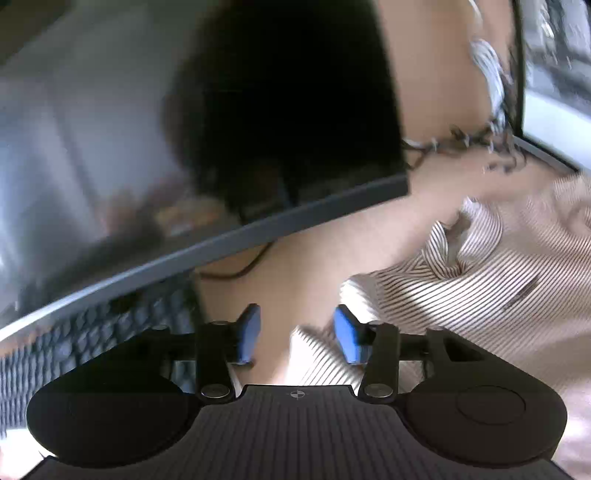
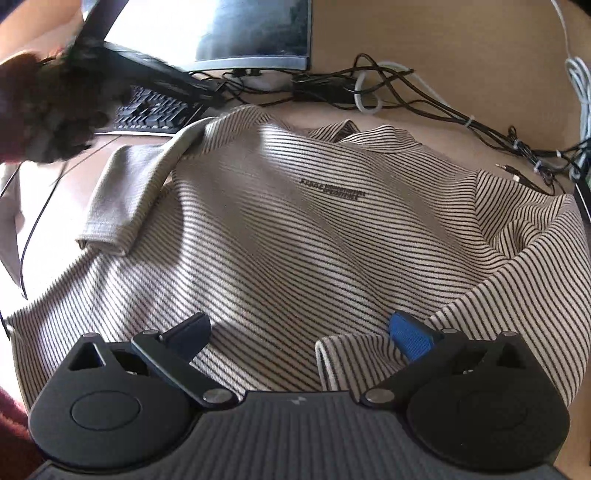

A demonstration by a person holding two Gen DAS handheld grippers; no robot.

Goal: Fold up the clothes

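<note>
A cream shirt with thin dark stripes lies spread and rumpled on the desk, small dark lettering on its chest, one sleeve folded over at the left. My right gripper is open and empty, low over the shirt's near hem, a folded edge by its right finger. In the left wrist view the shirt lies to the right. My left gripper is open and empty above the bare desk, at the shirt's left edge. This view is blurred.
A monitor and a black keyboard stand left of the shirt. In the right wrist view the keyboard, a monitor and a tangle of cables lie behind the shirt on the wooden desk.
</note>
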